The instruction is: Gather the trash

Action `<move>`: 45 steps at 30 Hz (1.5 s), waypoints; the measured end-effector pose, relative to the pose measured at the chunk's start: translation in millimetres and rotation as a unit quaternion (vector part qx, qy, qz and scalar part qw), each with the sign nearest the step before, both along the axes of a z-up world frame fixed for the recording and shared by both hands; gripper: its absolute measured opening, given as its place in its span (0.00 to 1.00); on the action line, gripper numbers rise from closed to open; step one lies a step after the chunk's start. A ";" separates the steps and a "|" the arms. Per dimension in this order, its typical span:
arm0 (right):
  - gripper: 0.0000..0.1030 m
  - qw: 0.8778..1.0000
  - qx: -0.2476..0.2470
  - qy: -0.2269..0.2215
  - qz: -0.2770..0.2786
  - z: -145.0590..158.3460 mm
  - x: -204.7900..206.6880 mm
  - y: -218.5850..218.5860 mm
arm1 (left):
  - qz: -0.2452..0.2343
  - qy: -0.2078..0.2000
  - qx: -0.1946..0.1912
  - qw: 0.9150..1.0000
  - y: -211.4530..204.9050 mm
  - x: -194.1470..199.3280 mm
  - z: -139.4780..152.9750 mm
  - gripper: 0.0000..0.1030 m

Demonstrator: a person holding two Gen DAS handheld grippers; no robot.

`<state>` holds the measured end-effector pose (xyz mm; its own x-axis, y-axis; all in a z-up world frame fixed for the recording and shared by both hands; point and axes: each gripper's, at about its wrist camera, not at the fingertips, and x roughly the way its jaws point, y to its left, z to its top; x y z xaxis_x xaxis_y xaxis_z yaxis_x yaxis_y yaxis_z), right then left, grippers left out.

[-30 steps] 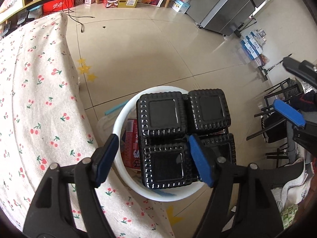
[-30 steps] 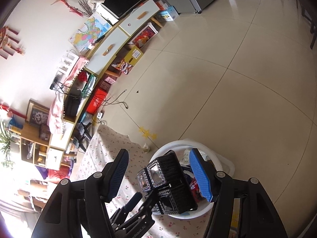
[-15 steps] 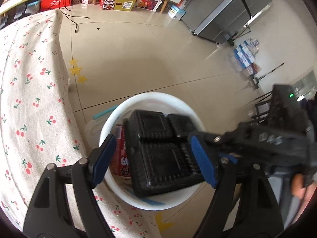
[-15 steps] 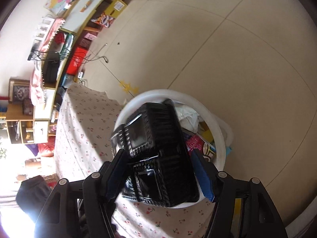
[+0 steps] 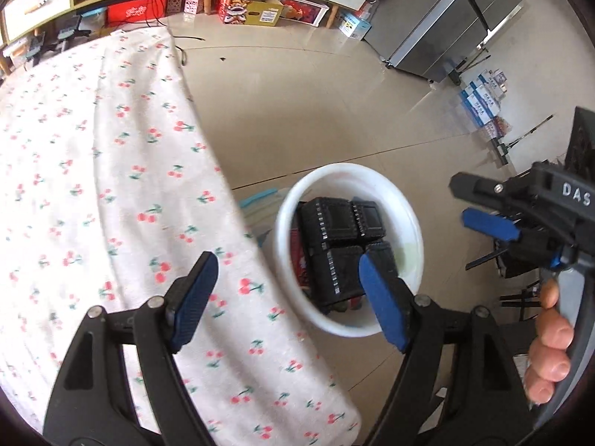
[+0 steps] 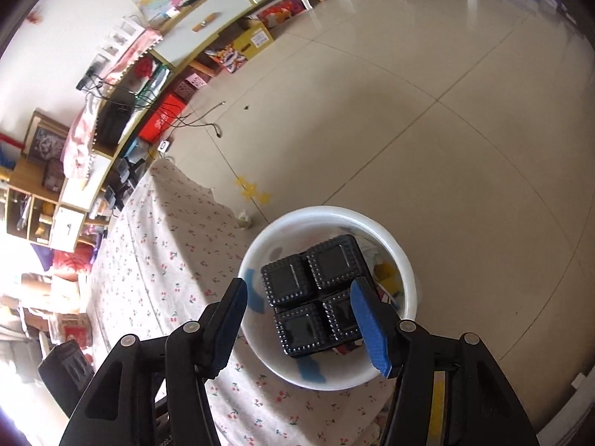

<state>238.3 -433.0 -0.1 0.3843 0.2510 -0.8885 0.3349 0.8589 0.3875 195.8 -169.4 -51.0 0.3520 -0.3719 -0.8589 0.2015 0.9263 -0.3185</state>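
Note:
A black plastic four-cup tray (image 5: 340, 245) lies in a white round bin (image 5: 405, 215) on the floor beside the table. It also shows in the right wrist view (image 6: 316, 293) inside the bin (image 6: 401, 260), on top of other wrappers. My left gripper (image 5: 288, 299) is open and empty, high above the table's edge and the bin. My right gripper (image 6: 299, 323) is open and empty above the bin; in the left wrist view it shows at the right (image 5: 491, 225), held by a hand.
The table with a cherry-print cloth (image 5: 93, 186) fills the left. A beige tiled floor (image 6: 409, 111) lies beyond the bin. A long low cabinet with boxes (image 5: 260, 11) and a steel fridge (image 5: 446, 26) stand at the far wall. Black chair legs (image 5: 520, 297) stand right.
Both grippers have risen and pulled back from the bin. The black tray has settled lower into the bin. The left view has swung towards the table.

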 end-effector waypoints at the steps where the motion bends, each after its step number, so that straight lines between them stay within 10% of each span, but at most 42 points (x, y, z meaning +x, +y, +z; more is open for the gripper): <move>1: 0.58 1.000 -0.016 -0.013 0.010 10.8 -2.4 8.4 | 0.007 -0.006 0.018 1.000 8.7 -4.7 6.1 0.76; 16: 0.72 0.969 -0.136 -0.157 0.137 72.7 -116.1 163.0 | 0.099 -0.098 0.138 0.981 138.0 -100.9 75.3 0.90; 45: 0.85 0.963 -0.211 -0.135 0.098 29.8 -165.5 184.2 | 0.082 -0.085 0.149 0.982 131.2 -130.0 48.8 0.91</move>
